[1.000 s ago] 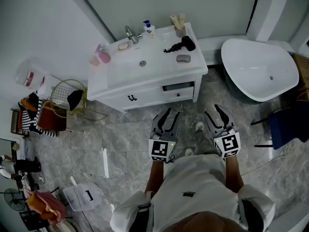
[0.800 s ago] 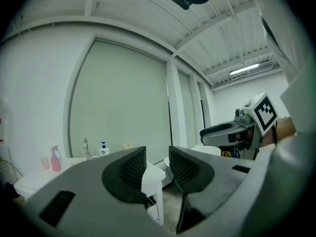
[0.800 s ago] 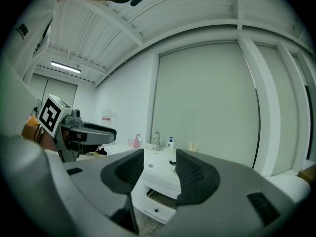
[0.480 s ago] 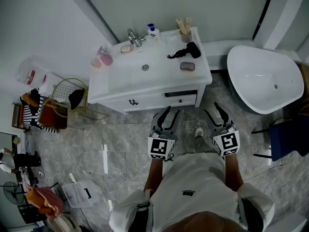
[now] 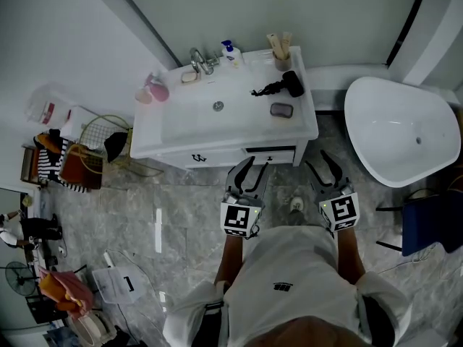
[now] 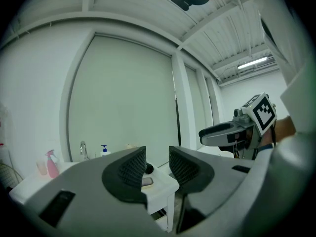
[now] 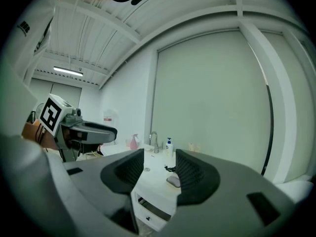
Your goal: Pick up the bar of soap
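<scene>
A mauve bar of soap (image 5: pixel 281 110) lies on the right side of the white vanity top (image 5: pixel 173 132); the right gripper view shows the bar (image 7: pixel 173 181) just past the jaws. A beige soap (image 5: pixel 189 76) rests in a dish left of the tap. My left gripper (image 5: pixel 258 165) and right gripper (image 5: pixel 316 161) are held side by side over the floor in front of the vanity, short of its front edge. Both are open and hold nothing, as the left gripper (image 6: pixel 158 164) and right gripper (image 7: pixel 159 169) show in their own views.
On the vanity are a tap (image 5: pixel 197 58), a pump bottle (image 5: pixel 230 50), a black hair dryer (image 5: pixel 278 87), a cup of brushes (image 5: pixel 281 49) and a pink spray bottle (image 5: pixel 155 89). A white bathtub (image 5: pixel 398 132) stands right, a wire basket (image 5: pixel 94 139) left.
The vanity has slid nearer to the grippers in the head view as the person came closer. Both grippers stay open, side by side.
</scene>
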`<state>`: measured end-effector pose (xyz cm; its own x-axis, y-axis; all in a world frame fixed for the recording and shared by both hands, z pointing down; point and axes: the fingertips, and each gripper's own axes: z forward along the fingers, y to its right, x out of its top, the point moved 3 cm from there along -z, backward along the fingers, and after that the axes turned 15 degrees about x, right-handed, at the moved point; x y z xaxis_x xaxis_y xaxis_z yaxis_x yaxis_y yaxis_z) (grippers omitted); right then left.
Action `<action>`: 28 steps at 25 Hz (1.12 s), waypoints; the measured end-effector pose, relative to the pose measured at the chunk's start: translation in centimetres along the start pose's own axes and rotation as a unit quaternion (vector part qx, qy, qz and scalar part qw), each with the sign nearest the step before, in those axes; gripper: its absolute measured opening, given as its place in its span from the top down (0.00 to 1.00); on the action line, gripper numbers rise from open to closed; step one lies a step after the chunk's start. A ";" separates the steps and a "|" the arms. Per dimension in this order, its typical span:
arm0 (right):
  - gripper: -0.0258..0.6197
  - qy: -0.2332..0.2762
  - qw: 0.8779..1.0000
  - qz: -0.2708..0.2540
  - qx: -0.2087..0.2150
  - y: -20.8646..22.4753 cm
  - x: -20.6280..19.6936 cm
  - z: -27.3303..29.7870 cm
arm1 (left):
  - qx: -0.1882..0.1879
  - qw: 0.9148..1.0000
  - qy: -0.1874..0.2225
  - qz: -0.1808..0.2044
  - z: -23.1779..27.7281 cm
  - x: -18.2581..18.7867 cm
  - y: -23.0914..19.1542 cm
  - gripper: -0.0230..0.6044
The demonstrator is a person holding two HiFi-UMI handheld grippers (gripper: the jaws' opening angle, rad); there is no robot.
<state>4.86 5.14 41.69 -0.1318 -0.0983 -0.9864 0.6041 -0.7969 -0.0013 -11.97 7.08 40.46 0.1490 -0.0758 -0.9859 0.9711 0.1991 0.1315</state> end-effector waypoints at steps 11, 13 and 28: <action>0.63 0.007 0.999 0.002 0.032 5.7 0.3 2.6 | 0.026 1.000 -0.004 0.004 5.4 1.0 0.9 0.71; 0.63 0.009 0.999 0.002 0.037 6.7 0.4 2.9 | 0.030 1.000 -0.003 0.004 6.4 1.2 1.2 0.71; 0.63 0.018 0.998 0.006 0.053 11.6 0.8 6.0 | 0.040 0.999 0.005 0.016 12.7 2.1 1.8 0.71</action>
<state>7.00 -7.77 41.83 -0.0952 -0.0873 -0.9916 0.5194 -0.8542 0.0253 -7.58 -5.10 39.88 0.1780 -0.0609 -0.9821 0.9779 0.1220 0.1697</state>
